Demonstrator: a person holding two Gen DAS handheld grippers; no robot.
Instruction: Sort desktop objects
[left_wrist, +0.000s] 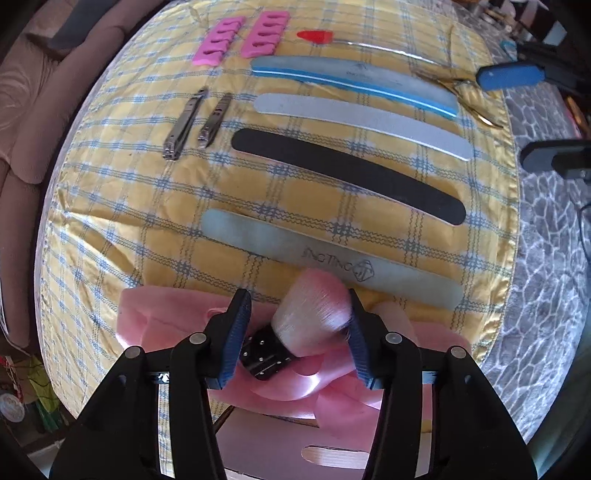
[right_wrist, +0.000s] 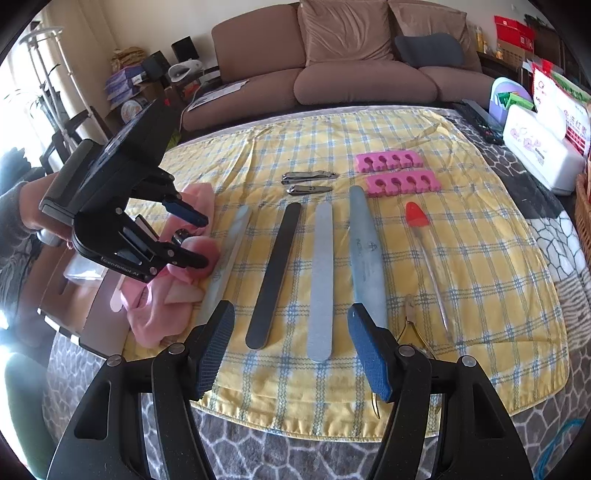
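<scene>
Near the left edge of the yellow checked cloth, the left claw is spread around a fluffy brush lying on pink cloth, not pinching it. It looks just put down; next the claw should lift away. The right claw hangs spread and empty. Farther off lie nail files, clippers and a brown sofa.

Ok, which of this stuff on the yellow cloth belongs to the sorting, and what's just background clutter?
Belongs to the job:
fluffy pink-white brush between the left gripper jaws
pink fabric pouch
four long nail files
two metal nail clippers
two pink foam toe separators

Just lying about:
brown sofa
white appliance
</scene>
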